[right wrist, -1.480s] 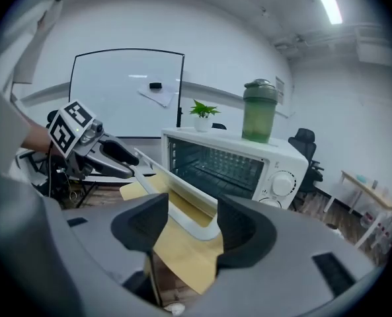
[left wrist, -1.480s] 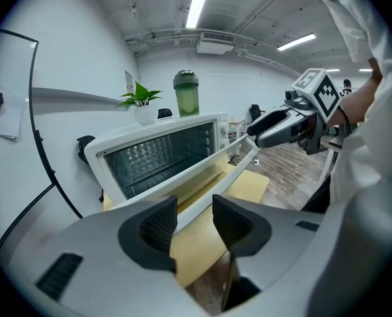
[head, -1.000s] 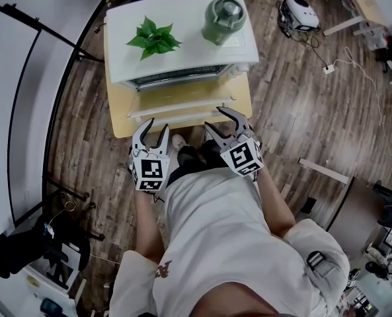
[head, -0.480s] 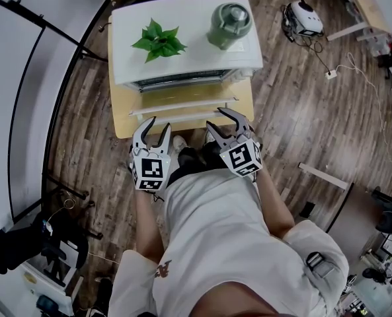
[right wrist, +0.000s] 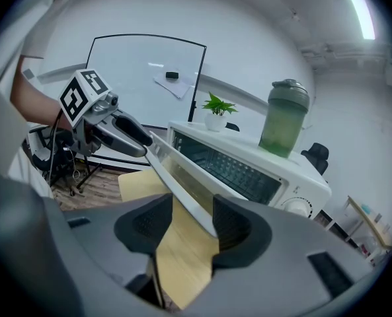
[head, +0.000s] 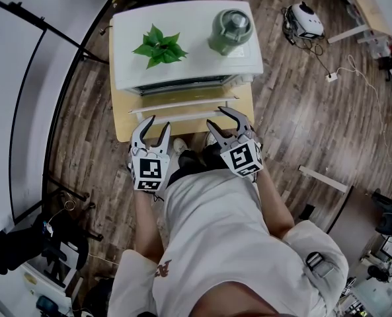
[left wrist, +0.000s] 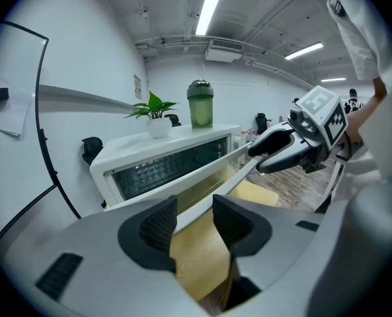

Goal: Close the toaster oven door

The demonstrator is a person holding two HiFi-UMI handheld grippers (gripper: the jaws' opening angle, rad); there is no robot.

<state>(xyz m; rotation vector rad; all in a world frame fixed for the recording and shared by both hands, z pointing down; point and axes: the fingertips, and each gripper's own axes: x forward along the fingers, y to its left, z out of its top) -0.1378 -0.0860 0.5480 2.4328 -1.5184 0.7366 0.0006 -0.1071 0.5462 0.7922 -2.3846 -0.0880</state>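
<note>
The white toaster oven [head: 190, 68] stands on a small wooden table [head: 120, 125]. Its glass door [head: 182, 104] hangs partly open, the front rail tilted out toward me. My left gripper [head: 158, 122] sits just in front of the rail's left end, jaws drawn close with nothing clamped. At the rail's right end my right gripper [head: 215, 116] has its upper finger overlapping the door's edge, jaws likewise close and empty. In the left gripper view the door [left wrist: 202, 170] runs from behind the left gripper [left wrist: 194, 205] to the right gripper [left wrist: 258, 160]. The right gripper view mirrors this: door [right wrist: 182, 177], right gripper [right wrist: 192, 207], left gripper [right wrist: 141, 149].
A potted plant [head: 157, 46] and a green lidded bottle [head: 230, 28] stand on the oven's top. My feet [head: 182, 154] are between the grippers at the table's near edge. A whiteboard stand's black legs [head: 63, 190] lie left; a white device with cables [head: 303, 17] lies on the floor, upper right.
The door's front rail has come up a little toward the oven's face. The right gripper's jaws have narrowed. Both grippers have hardly shifted.
</note>
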